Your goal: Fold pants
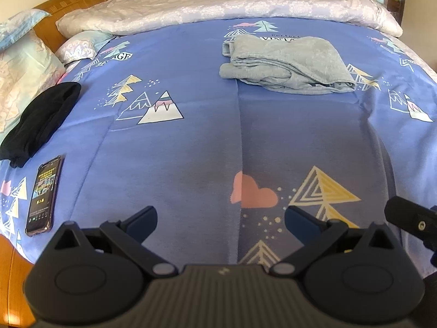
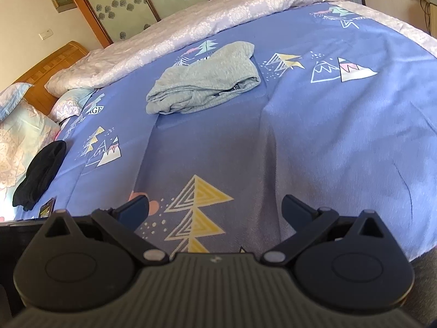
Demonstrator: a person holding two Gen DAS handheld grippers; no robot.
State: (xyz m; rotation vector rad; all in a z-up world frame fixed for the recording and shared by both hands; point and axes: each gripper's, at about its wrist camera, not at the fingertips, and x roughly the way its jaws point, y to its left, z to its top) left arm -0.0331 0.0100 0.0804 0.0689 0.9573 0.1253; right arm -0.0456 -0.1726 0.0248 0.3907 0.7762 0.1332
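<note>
Grey pants (image 1: 286, 64) lie folded into a compact bundle on the blue patterned bedspread (image 1: 204, 142), far from both grippers. The right wrist view shows the same bundle (image 2: 204, 87) up the bed, slightly left of centre. My left gripper (image 1: 221, 218) hovers over the near part of the bed, open, with nothing between its fingers. My right gripper (image 2: 215, 207) is open as well, above the yellow triangle print, and holds nothing. Part of the right gripper (image 1: 409, 218) shows at the right edge of the left wrist view.
A black garment (image 1: 38, 120) lies at the bed's left side beside pillows (image 1: 21, 76), with a phone (image 1: 43, 194) face up below it. A pale rolled duvet (image 1: 218, 5) runs along the far edge. The wooden headboard (image 1: 68, 2) stands at far left.
</note>
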